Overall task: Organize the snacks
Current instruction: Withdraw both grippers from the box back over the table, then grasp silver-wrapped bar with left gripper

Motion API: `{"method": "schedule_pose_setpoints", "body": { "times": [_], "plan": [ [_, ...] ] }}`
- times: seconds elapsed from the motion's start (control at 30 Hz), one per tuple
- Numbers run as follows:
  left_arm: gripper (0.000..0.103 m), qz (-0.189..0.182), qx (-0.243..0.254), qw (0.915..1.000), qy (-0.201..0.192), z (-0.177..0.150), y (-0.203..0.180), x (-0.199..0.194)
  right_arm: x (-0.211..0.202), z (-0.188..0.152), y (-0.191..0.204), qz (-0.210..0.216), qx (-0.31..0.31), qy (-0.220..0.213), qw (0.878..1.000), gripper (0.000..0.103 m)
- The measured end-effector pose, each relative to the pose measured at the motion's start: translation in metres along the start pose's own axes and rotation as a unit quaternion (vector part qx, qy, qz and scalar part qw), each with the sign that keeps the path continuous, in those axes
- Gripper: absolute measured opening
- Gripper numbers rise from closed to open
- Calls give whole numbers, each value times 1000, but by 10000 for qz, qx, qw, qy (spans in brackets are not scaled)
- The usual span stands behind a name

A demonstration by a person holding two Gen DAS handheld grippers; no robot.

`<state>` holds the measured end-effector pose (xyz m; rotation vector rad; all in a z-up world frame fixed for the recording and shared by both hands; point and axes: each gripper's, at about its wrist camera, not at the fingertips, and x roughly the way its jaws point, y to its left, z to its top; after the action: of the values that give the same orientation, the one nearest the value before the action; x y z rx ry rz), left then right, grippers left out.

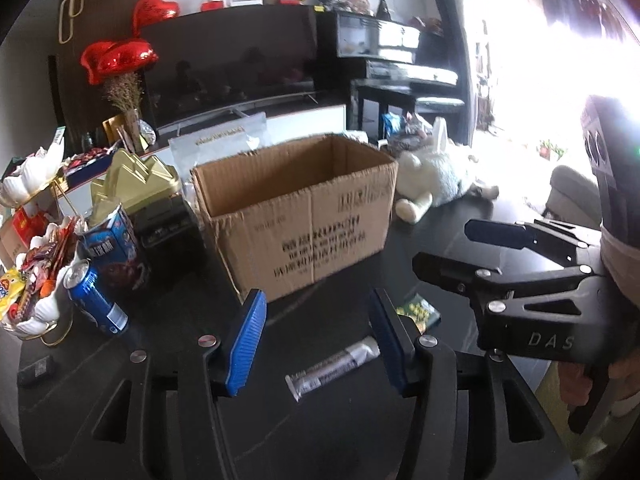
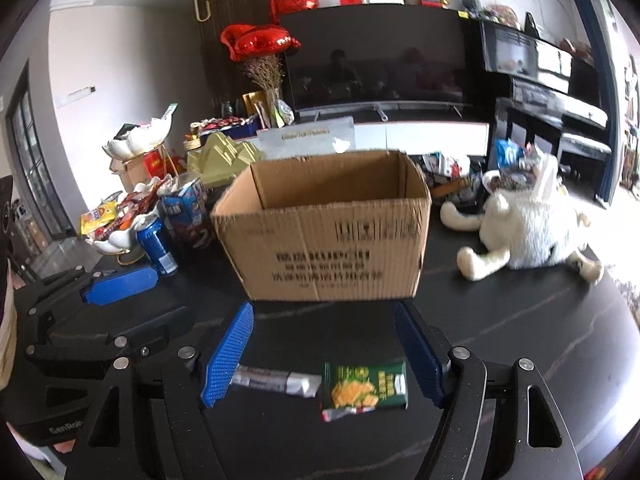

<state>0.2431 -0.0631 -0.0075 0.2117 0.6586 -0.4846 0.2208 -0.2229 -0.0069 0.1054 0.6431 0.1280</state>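
Note:
An open cardboard box (image 1: 296, 216) (image 2: 332, 248) stands on the dark table (image 2: 520, 320); what I see of its inside is bare. In front of it lie a silver wrapped snack stick (image 1: 332, 364) (image 2: 276, 380) and a green snack packet (image 2: 366, 388) (image 1: 418, 312). My left gripper (image 1: 318, 344) (image 2: 172, 296) is open, with the stick lying between its blue pads (image 1: 248, 340) and untouched. My right gripper (image 2: 324, 356) (image 1: 444, 248) is open wide over the green packet and the stick's end, pads clear of both.
Left of the box stand a blue can (image 1: 96, 300) (image 2: 156, 246), a torn blue snack bag (image 1: 114, 240), a white shell-shaped bowl of sweets (image 1: 36, 280) (image 2: 116, 224) and a gold tin (image 1: 136, 180). A white plush toy (image 2: 528, 232) (image 1: 432, 176) lies to the right.

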Motion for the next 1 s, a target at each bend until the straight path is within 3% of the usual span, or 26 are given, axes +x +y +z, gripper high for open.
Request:
{"method": "schedule_pose_setpoints", "body": {
  "times": [0.4, 0.63, 0.77, 1.0],
  "plan": [
    [55, -485, 338, 9972, 454, -42, -5, 31, 17, -52, -6, -292, 527, 406, 9974, 74],
    [55, -866, 775, 9905, 740, -53, -7, 59, 28, -85, -15, -628, 1223, 518, 9891, 74],
    [55, -1005, 1024, 9859, 856, -57, -10, 73, 38, -92, -15, -541, 1360, 707, 9867, 74],
    [54, -959, 1456, 9801, 951, -60, -16, 98, 55, -101, -21, -601, 1612, 910, 9809, 74]
  ]
}}
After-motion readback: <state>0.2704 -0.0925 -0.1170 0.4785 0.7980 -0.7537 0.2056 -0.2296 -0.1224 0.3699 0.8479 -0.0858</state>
